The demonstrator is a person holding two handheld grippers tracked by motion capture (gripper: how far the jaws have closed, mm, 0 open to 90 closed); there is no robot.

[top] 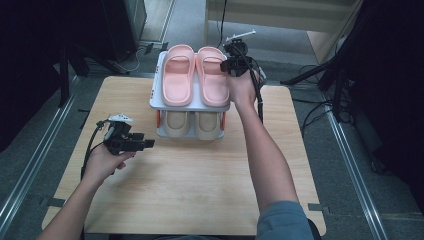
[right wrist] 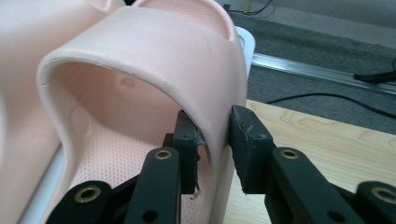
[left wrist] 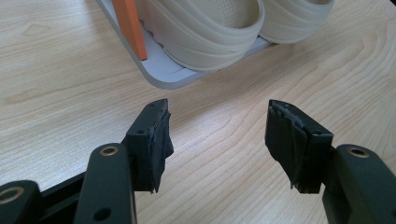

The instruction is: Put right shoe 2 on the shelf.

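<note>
Here right hand-held gripper (right wrist: 212, 140) straddles slipper strap (right wrist: 187, 60) edge.

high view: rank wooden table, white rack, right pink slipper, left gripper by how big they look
1. wooden table
2. white rack
3. right pink slipper
4. left gripper, though it sits nearer the camera, so its rank against the slipper is unsure

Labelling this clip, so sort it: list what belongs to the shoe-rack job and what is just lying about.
In the job:
- right pink slipper, its strap between the right gripper jaws
- left pink slipper
- shoe rack
- beige slippers on the lower shelf

Lying about:
- left gripper, open over bare table
- cables on the floor
</note>
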